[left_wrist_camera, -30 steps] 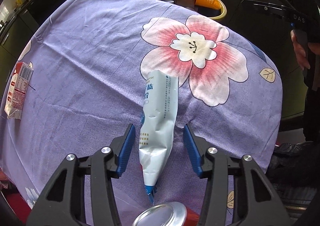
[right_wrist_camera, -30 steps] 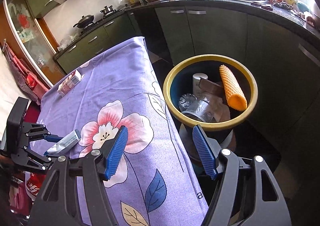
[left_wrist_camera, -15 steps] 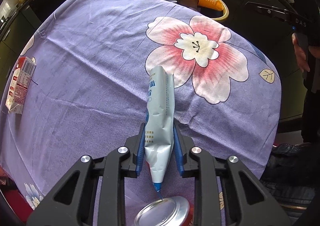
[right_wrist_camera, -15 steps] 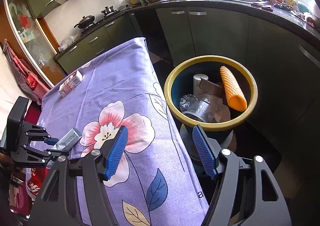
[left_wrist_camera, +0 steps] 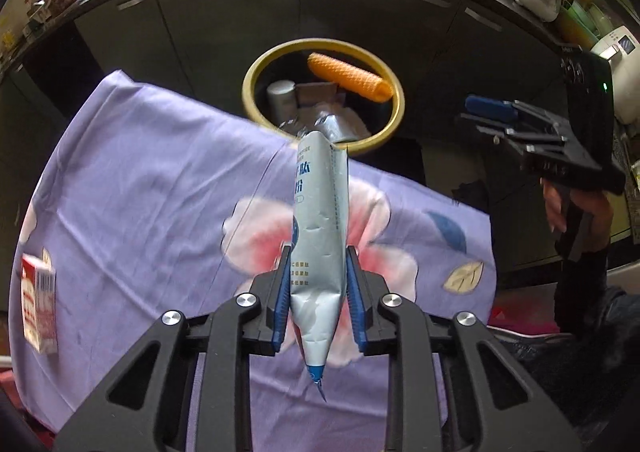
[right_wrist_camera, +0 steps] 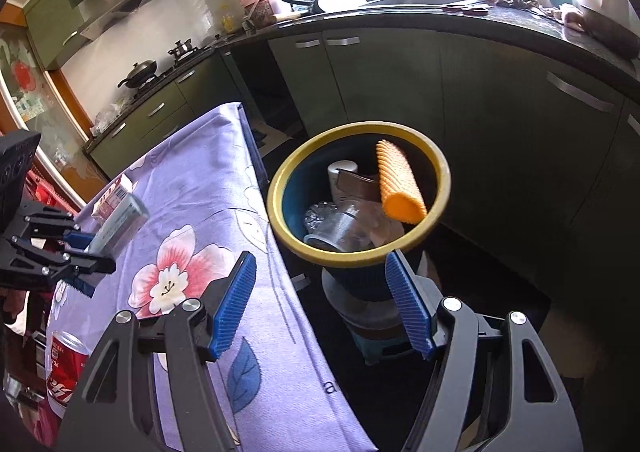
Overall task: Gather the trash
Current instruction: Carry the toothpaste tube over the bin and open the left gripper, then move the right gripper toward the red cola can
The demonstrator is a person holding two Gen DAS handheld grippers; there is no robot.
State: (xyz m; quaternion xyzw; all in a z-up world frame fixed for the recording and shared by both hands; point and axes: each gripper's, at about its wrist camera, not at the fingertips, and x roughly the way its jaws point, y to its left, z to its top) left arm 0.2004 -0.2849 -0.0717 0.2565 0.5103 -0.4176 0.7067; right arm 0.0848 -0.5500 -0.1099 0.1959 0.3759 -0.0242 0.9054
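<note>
Now that the left gripper (left_wrist_camera: 319,294) has pinched its blue pads onto the lower half of the pale blue pouch (left_wrist_camera: 320,228), the packet no longer lies on the flowered tablecloth (left_wrist_camera: 152,187): it has come up off the cloth and hangs in the air, its sealed tip pointing back toward the handle and its torn top aimed at the yellow-rimmed bin (left_wrist_camera: 394,91). A second ago the jaws stood wide on either side of it; they closed onto it within that second and are now clamped on it, creasing the foil. Seen from the left wrist, the bin has slid toward the middle of the view, so the pouch looks to be on its way there, though it is short of the rim and over the cloth's bin-side edge.

The right gripper (right_wrist_camera: 324,304) waits just on the near side of the bin, its jaws parted and nothing between them.

Inside the bin already lie an orange ridged roll (right_wrist_camera: 398,181), a clear cup and some wrappers. Farther from the bin, the red and white carton (left_wrist_camera: 38,304) and the red can (right_wrist_camera: 64,366) sit on the cloth, uncollected. My guess is the drop comes next, then those two.
</note>
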